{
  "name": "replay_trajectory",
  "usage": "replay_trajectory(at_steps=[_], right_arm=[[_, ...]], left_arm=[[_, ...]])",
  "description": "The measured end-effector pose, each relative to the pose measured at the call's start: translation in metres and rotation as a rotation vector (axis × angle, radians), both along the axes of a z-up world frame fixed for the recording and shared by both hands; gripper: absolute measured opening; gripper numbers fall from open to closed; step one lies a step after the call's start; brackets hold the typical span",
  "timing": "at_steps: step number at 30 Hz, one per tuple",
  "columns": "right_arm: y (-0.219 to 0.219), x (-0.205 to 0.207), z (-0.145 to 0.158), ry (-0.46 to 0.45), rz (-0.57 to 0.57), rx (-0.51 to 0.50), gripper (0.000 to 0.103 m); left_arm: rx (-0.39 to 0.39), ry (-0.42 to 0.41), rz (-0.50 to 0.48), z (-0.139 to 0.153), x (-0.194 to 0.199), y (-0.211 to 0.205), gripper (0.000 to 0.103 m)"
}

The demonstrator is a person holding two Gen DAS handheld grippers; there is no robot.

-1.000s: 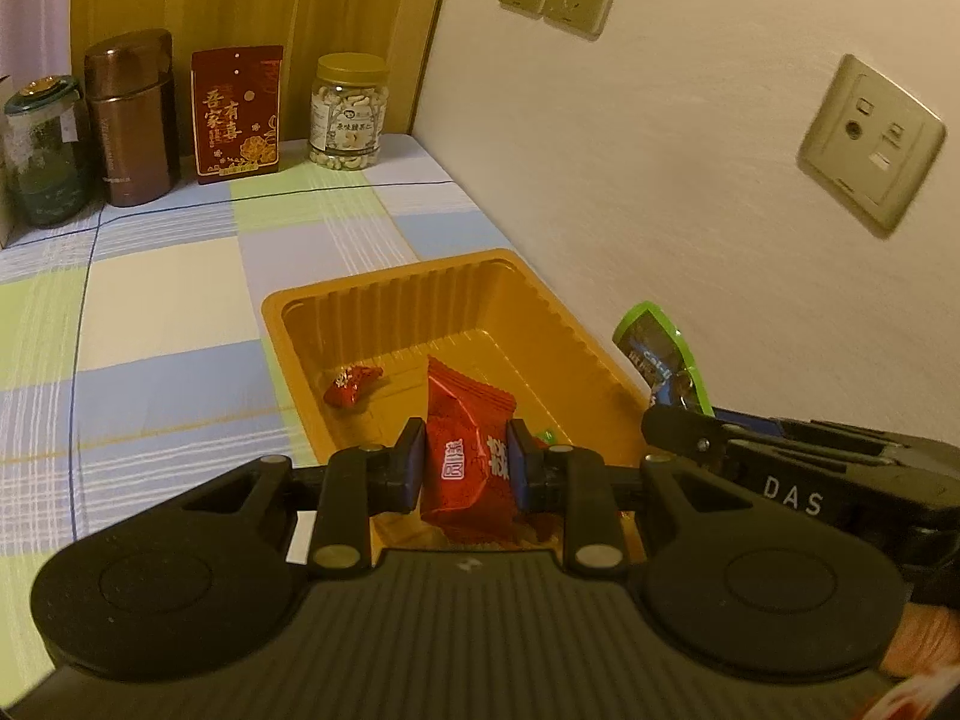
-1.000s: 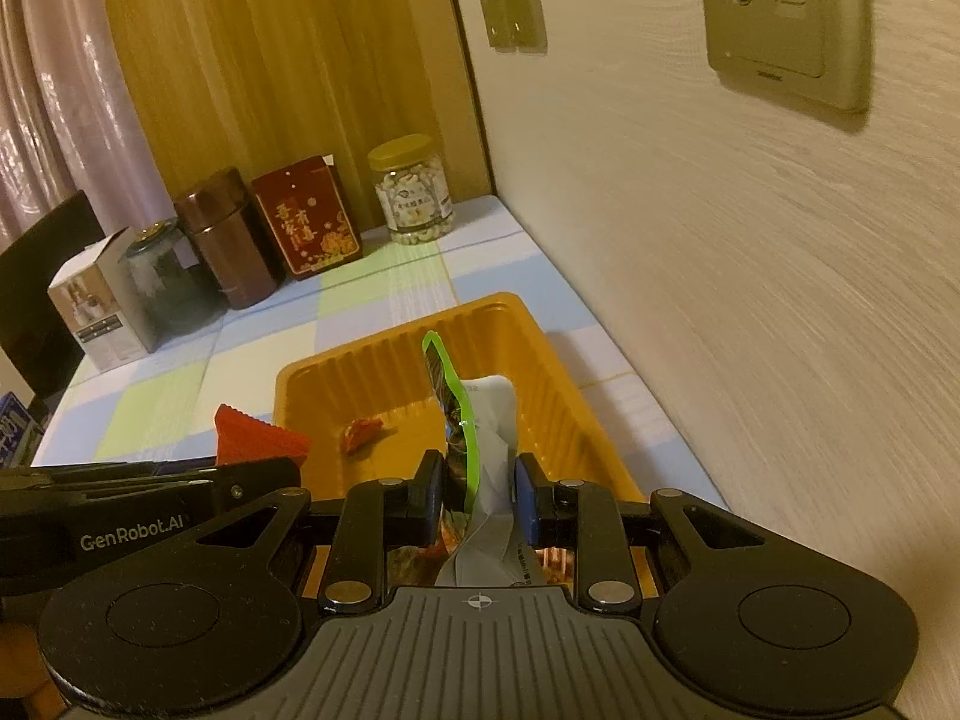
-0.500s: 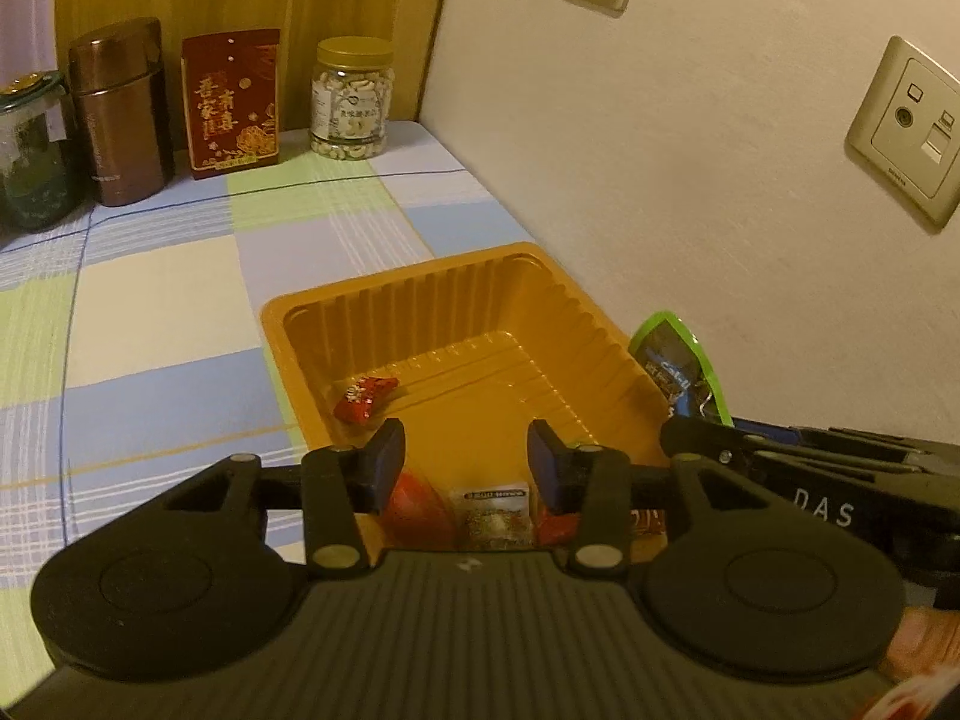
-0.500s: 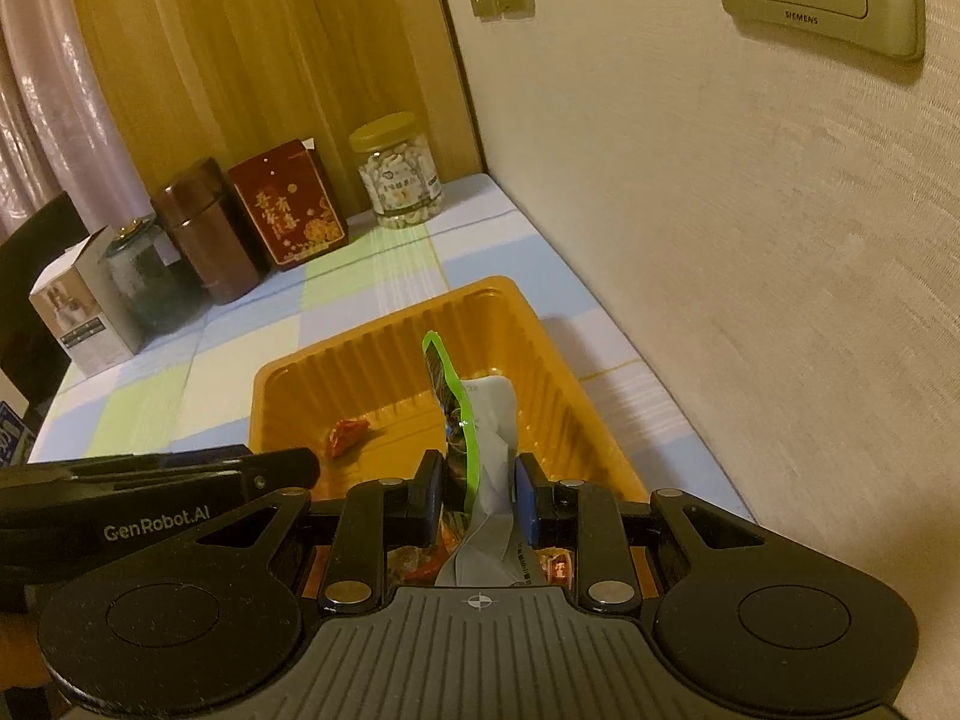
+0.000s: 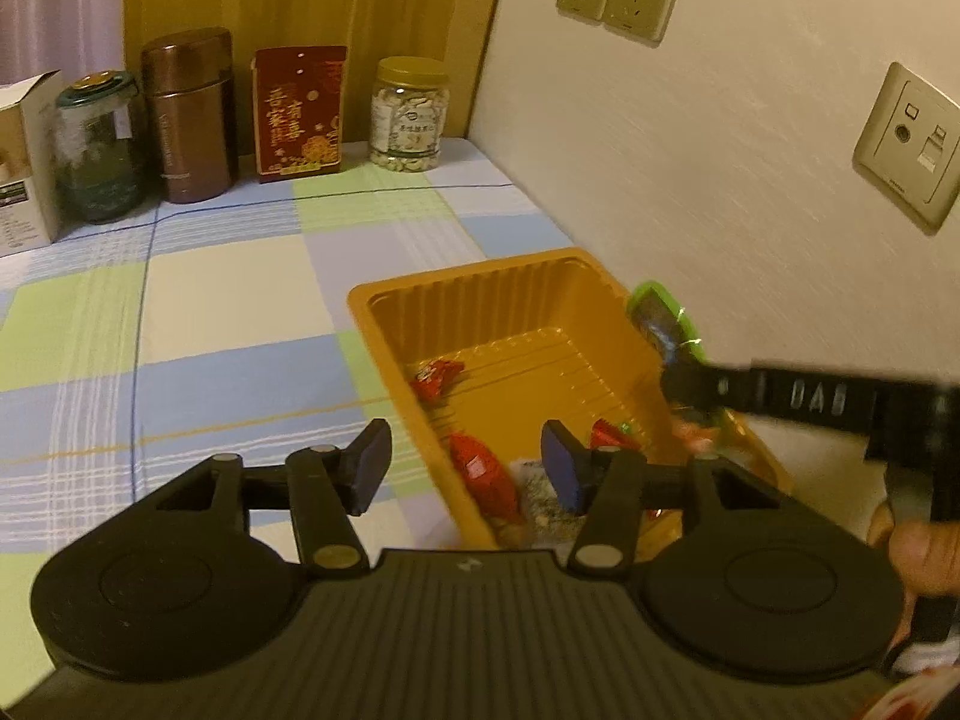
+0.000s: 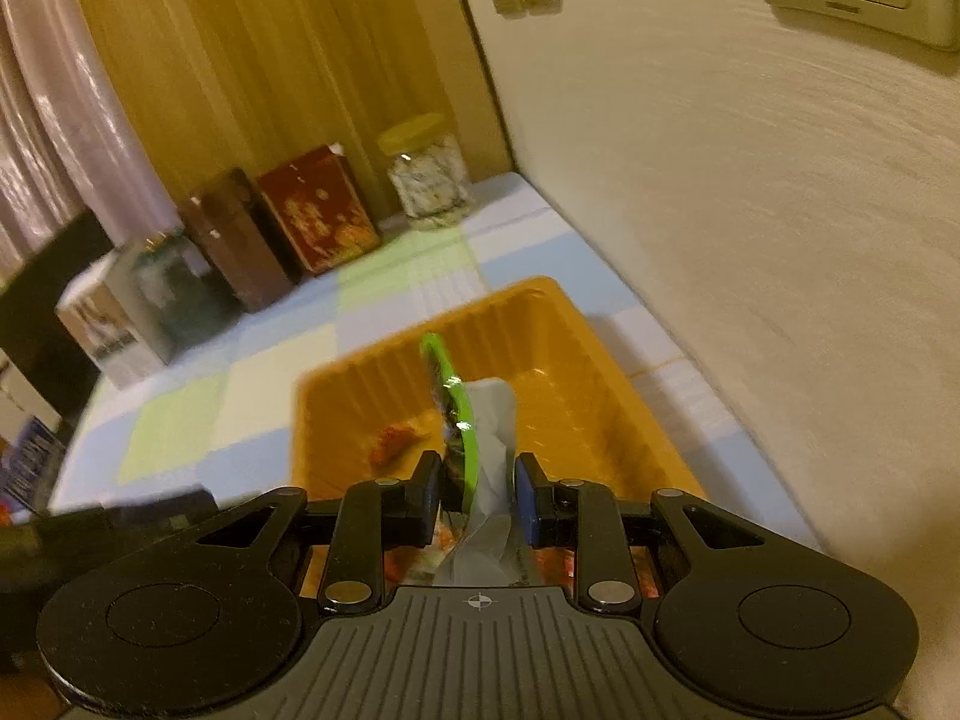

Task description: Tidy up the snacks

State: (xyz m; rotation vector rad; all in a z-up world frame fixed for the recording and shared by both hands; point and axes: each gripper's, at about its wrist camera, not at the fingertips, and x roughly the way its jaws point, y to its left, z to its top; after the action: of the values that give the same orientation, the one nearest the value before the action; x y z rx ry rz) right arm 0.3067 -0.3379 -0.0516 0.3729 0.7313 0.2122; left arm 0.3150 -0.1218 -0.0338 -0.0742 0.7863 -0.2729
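left gripper (image 5: pixel 465 471) opening, empty, above orange tray (image 5: pixel 384 312), right gripper (image 6: pixel 475 495) marked "das", clamped on green-edged snack packet (image 6: pixel 459 414), red box (image 5: pixel 298 111) with chinese characters

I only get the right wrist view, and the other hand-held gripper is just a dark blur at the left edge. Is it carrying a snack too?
Observer: No. In the left wrist view the left hand-held gripper has nothing between its jaws, which are opening.
Operator: So where are the snacks?
Observer: A long red packet lies at the near end of the orange tray, just below those jaws.
Operator: And the packet I'm holding?
Observer: From that side the right hand-held gripper pinches the green-edged packet at the tray's right side, and its dark printed face shows.
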Motion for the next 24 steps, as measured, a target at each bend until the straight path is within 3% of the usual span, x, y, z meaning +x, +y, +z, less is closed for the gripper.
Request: replay_trajectory(at_steps=[1, 4, 8, 13, 19, 24], right_arm=[[-0.001, 0.001, 0.000, 0.001, 0.000, 0.022, 0.028], [-0.003, -0.004, 0.004, -0.018, -0.013, 0.034, 0.048], [-0.005, -0.020, 0.010, -0.029, -0.026, 0.034, 0.050], [-0.009, -0.048, 0.020, -0.017, -0.058, 0.050, 0.055], [-0.001, -0.095, 0.033, -0.017, -0.064, 0.025, 0.062], [0.006, -0.137, 0.044, -0.008, -0.072, -0.019, 0.069]], left_arm=[[0.004, 0.002, 0.004, -0.001, -0.002, 0.002, 0.058], [0.013, 0.003, 0.020, -0.001, -0.011, 0.007, 0.069], [0.011, 0.000, 0.036, 0.001, -0.024, 0.012, 0.084], [0.006, -0.002, 0.060, 0.008, -0.050, 0.018, 0.096], [-0.003, -0.018, 0.082, 0.021, -0.091, 0.027, 0.102], [0.010, -0.031, 0.107, 0.033, -0.130, 0.034, 0.102]])
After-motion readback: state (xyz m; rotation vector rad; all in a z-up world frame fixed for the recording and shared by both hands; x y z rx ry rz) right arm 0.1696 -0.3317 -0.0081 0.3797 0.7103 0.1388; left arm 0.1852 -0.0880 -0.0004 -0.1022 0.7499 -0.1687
